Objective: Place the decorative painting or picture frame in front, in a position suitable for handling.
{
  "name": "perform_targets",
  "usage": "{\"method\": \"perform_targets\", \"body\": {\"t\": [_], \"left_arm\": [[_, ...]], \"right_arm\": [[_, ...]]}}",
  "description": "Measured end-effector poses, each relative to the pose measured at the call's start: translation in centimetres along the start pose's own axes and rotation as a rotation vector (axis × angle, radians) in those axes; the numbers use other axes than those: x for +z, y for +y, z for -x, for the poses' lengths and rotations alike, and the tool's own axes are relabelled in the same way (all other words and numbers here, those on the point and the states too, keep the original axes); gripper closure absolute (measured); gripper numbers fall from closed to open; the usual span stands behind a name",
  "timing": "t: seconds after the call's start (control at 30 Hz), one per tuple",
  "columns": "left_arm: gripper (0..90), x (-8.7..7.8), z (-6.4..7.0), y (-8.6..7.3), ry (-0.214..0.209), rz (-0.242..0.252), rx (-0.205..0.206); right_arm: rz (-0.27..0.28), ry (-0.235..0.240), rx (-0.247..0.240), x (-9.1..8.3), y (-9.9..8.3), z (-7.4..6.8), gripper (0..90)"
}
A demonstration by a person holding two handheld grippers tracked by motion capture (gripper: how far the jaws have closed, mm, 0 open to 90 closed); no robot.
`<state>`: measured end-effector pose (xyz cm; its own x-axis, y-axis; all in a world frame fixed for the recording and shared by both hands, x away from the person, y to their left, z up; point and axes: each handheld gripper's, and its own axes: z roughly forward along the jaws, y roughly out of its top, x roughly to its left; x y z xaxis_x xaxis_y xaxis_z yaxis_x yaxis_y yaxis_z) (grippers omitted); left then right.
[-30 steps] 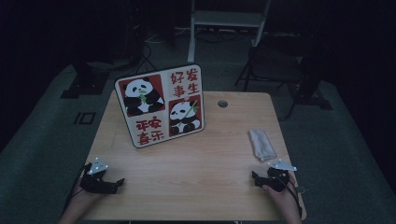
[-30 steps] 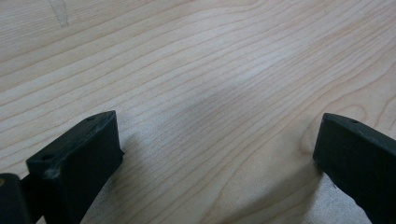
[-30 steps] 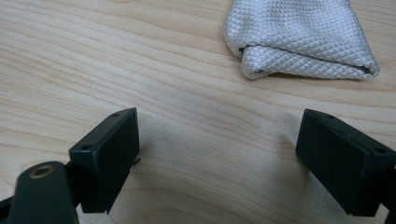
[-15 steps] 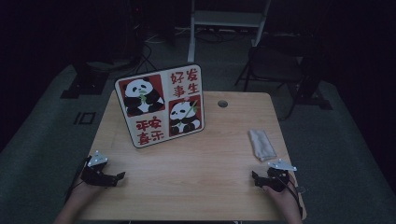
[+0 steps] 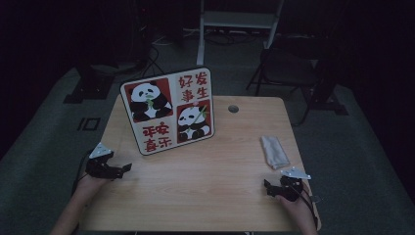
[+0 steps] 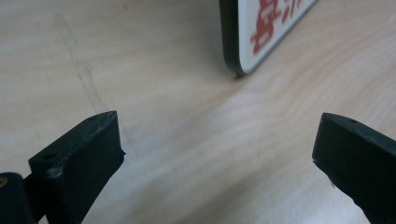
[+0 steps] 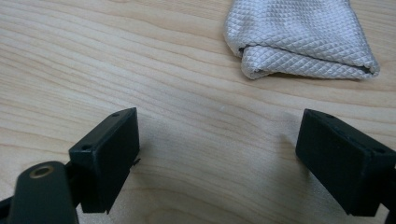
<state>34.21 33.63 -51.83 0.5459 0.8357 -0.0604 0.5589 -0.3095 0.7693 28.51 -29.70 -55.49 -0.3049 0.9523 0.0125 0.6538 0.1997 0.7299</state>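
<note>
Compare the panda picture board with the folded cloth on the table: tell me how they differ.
The black-framed panda picture board stands tilted on its edge, while the folded white waffle-weave cloth lies flat. The board is rigid, with red and white printed panels; the cloth is soft and plain. The board sits nearer the left gripper, the cloth nearer the right gripper. Both rest on the light wooden table, untouched.

On the panda board (image 5: pixel 169 111) standing on my table (image 5: pixel 210 171) I read red Chinese characters: 好事发生 at its upper right, and 平安喜乐 at its lower left
</note>
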Motion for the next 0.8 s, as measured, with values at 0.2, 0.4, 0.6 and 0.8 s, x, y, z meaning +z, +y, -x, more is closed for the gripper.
{"method": "perform_targets", "body": {"t": [0.2,0.4,0.6,0.8], "left_arm": [[2.0,0.1,-0.4,2.3,-0.017,0.046,0.01],[1.9,0.0,-1.0,4.9,-0.025,0.092,0.025],[1.9,0.3,-1.1,7.0,-0.042,0.134,0.045],[2.0,0.7,-1.0,9.0,-0.038,0.148,0.065]], "right_arm": [[0.0,0.0,0.0,0.0,0.0,0.0,13.0],[0.0,0.0,0.0,0.0,0.0,0.0,13.0],[0.0,0.0,-0.001,0.0,0.0,0.0,13.0],[0.0,0.0,0.0,0.0,0.0,0.0,13.0]]}}
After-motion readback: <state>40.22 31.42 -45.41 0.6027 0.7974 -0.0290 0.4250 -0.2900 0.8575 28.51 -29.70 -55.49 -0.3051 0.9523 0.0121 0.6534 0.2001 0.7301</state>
